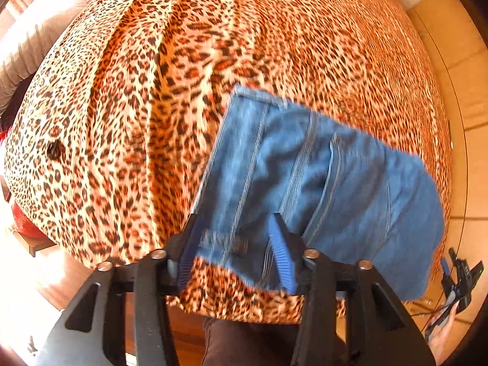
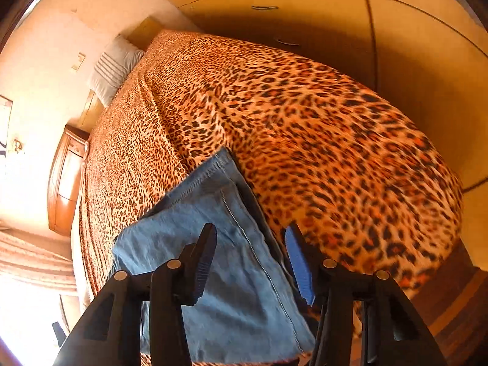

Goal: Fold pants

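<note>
Blue denim pants (image 1: 320,189) lie folded into a compact bundle near the front edge of a leopard-print bed (image 1: 152,106). My left gripper (image 1: 236,228) is open, its blue-padded fingers straddling the bundle's near left corner just above the cloth. In the right wrist view the pants (image 2: 238,274) fill the lower middle, hem pointing away. My right gripper (image 2: 250,244) is open above them, holding nothing. The right gripper also shows at the far right of the left wrist view (image 1: 457,277), off the bed edge.
The bedspread (image 2: 305,122) covers the whole bed. A striped pillow (image 2: 113,67) lies at the headboard end. A wooden nightstand (image 2: 65,183) stands beside the bed. Wardrobe doors (image 2: 305,15) line the far side. A red object (image 1: 24,222) sits on the floor at left.
</note>
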Tool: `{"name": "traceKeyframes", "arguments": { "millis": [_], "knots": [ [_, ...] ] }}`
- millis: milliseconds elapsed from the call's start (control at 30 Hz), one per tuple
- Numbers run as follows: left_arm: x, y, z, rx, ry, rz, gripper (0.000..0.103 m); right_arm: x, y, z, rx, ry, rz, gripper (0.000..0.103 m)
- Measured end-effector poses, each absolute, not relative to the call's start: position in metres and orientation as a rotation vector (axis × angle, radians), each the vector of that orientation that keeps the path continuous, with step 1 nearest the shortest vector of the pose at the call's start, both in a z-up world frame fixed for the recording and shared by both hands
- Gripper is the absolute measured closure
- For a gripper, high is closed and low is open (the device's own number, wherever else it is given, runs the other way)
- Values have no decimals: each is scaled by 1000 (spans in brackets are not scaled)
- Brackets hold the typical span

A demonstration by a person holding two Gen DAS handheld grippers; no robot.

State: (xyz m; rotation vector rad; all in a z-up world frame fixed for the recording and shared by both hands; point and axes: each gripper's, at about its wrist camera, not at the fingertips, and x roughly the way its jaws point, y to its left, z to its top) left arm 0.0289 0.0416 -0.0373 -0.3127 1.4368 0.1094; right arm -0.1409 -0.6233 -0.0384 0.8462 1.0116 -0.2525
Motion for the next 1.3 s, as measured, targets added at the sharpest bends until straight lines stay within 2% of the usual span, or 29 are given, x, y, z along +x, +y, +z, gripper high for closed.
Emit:
{"name": "traceKeyframes", "arguments": {
  "millis": [33,233,267,300,367,467,567,600,733,800,933,1000,1233,1267,1300],
  "knots": [
    [44,49,-41,-342,1431,121,40,-128,-623,-43,846,1017,-246,53],
    [96,69,-88,-549,1570,89,38,-77,-619,-72,895,1088,-217,53],
    [98,67,-91,-548,1585,107,39,-70,-612,-73,861,1110,-189,65],
    [99,64,-90,-534,1588,121,42,-61,-606,-72,797,1151,-168,102],
    [100,55,-82,-509,1559,104,65,-45,-594,-51,671,1155,-129,100],
    [104,38,-78,-353,1525,138,65,-41,-597,-7,563,985,-136,101],
    [107,31,-96,-274,1575,181,71,-28,-607,-43,518,1138,-207,98],
    [106,33,-100,-299,1583,182,72,-30,-608,-52,497,1170,-232,90],
    [100,55,-95,-407,1573,161,72,-52,-622,-59,666,1110,-245,86],
    [97,69,-89,-448,1560,131,72,-62,-628,-63,793,1081,-202,66],
    [96,79,-87,-494,1577,112,64,-78,-628,-62,855,1069,-222,64],
    [94,78,-87,-503,1579,91,64,-96,-629,-58,894,1071,-241,64],
    [86,63,-100,-436,1597,103,58,-159,-608,-69,864,1209,-232,62],
    [87,63,-101,-431,1601,110,58,-159,-603,-72,833,1235,-232,77],
    [87,63,-101,-422,1602,114,58,-161,-598,-72,797,1248,-226,102]
  ]
}}
